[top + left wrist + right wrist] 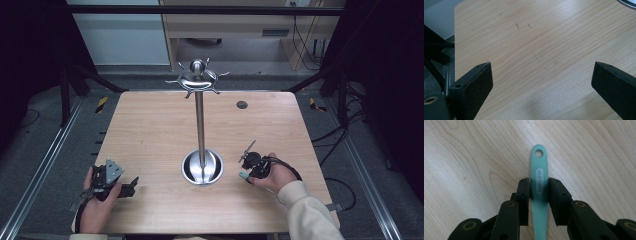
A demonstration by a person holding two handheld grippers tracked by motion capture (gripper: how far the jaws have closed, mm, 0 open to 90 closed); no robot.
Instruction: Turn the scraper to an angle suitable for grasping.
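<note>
At the frame's centre, a green handle (539, 185) is clamped between the narrowed jaws of the right gripper (539, 188).

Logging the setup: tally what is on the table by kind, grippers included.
Metal hook stand: 1
Green handle with a hanging hole, clamped in the right gripper: 1
Grippers: 2, the right one and the left gripper, whose jaws stand wide apart over bare wooden table
Total: 4
</note>
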